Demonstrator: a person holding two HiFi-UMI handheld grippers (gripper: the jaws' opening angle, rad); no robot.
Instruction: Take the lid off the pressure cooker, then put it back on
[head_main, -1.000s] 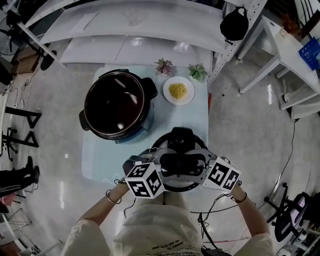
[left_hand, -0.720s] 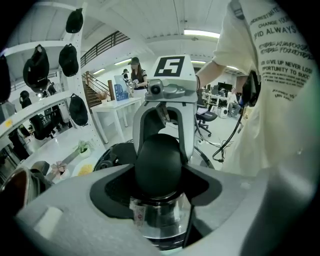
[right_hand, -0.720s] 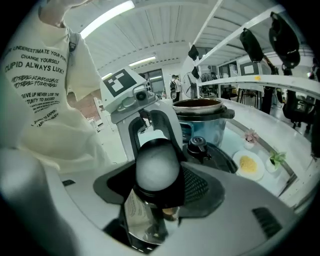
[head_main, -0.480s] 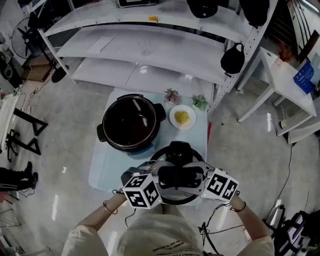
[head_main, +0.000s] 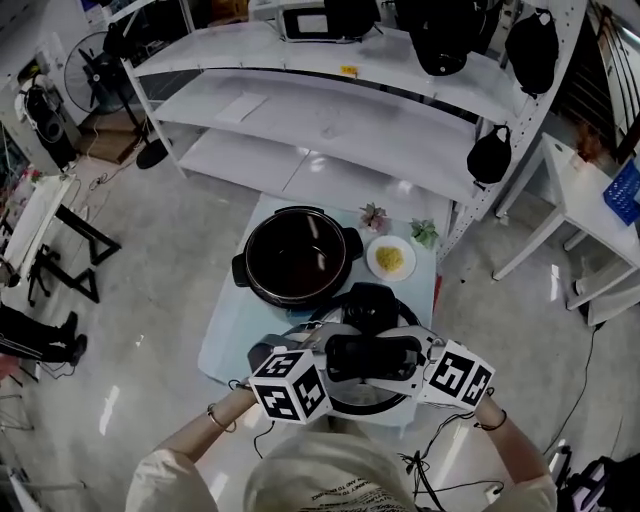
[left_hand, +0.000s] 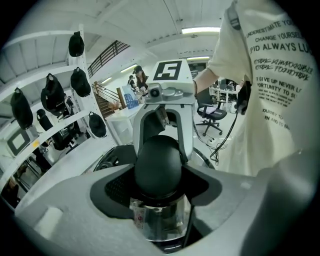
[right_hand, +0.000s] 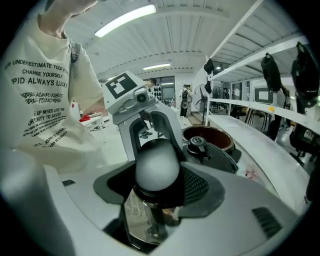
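Over the table's (head_main: 230, 340) near edge, hold lid (head_main: 368, 305) level with left gripper (left_hand: 159, 172) and right gripper (right_hand: 157, 172) clamped wide on its handle ends; carry over pot (head_main: 297, 257) by the far edge, centre on rim, lower evenly.

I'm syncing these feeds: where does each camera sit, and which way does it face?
Head view: on the person's head, looking steeply down at table, open pot and lid; forearms and shirt show.
Left gripper view: on the left gripper, along its jaws shut on the lid's handle, toward the right gripper; shirt shows.
Right gripper view: on the right gripper, facing the left gripper and pot; shirt shows.
Shared: both gripper views see that handle from opposite ends.
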